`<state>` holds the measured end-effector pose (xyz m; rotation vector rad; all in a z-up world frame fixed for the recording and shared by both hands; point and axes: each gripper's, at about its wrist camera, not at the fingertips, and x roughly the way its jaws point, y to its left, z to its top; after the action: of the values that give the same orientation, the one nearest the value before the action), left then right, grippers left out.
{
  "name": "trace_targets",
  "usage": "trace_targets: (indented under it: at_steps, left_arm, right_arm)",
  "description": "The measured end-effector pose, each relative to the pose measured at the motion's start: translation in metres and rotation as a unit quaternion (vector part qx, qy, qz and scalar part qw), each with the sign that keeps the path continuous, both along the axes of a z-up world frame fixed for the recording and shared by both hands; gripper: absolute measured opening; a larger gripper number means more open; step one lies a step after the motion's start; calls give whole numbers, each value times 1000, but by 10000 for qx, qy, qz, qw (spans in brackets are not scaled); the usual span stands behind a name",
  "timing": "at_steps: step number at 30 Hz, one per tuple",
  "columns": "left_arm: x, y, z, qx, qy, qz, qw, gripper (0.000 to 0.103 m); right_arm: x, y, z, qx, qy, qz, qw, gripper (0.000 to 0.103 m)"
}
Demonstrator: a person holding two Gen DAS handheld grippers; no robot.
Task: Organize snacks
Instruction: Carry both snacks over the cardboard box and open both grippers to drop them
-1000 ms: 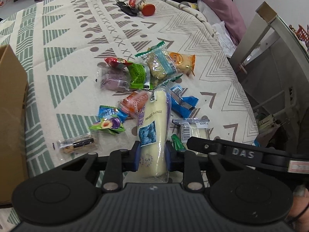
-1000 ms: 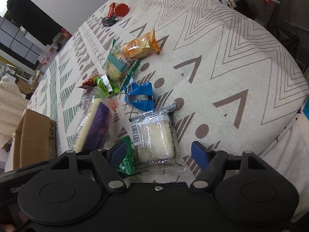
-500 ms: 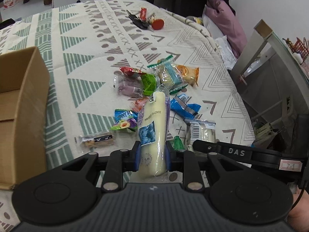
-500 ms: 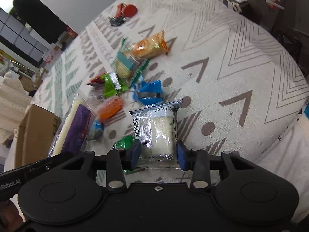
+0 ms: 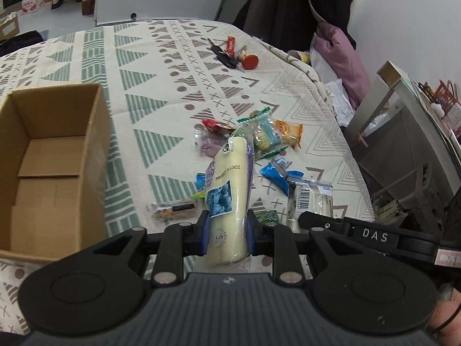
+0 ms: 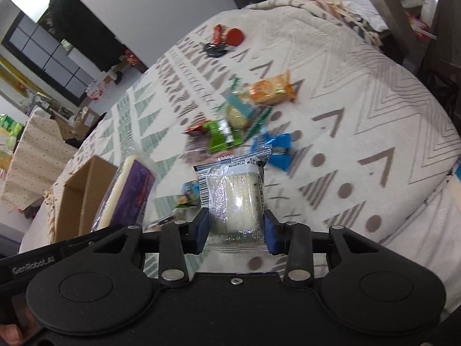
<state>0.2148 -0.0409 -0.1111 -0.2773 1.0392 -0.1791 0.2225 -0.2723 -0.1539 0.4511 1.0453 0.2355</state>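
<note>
Snacks in sealed wrappers are what both hands are carrying right now, one in each tool. The left gripper [image 5: 226, 232] is clamped on the lower end of a long cream-coloured bar [image 5: 227, 190] in clear film with a blue picture on its label; the bar stands up and forward from the pads, lifted off the cloth. It looks soft and light, a bit floppy over its length, so a hold low down lets the top sway; the film looks slick, and a grip nearer the middle would likely steady it.

The right gripper [image 6: 234, 232] is closed on a squat clear packet [image 6: 234, 201] of something pale, pinched across its width near the bottom seam, also held clear of the cloth. It seems light and squashy, so I would judge a gentle squeeze enough; a hard one could crush what is inside.

Just to the left of the left gripper sits an open cardboard box [image 5: 95, 132], near the front left edge of the patterned tablecloth [image 5: 161, 66], and no snack shows in the part of it that I can see. The remaining loose snacks [image 5: 268, 138] lie in a cluster toward the right edge of the table. Keys and a red tag [image 5: 233, 54] lie at the far edge, well apart.
</note>
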Motion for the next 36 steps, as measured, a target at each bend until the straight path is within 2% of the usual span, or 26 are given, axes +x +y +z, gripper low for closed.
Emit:
trace_targets:
  at_steps: [19,36]
  left_arm:
    - [-15,78,46,124,37,625,9980,24]
    - [6,152,58,71,39,1049,9945,24]
  right_arm:
    - [11,89,48,39,-54,556,9984,38]
    - [41,158,65,95,4,1016,9948,38]
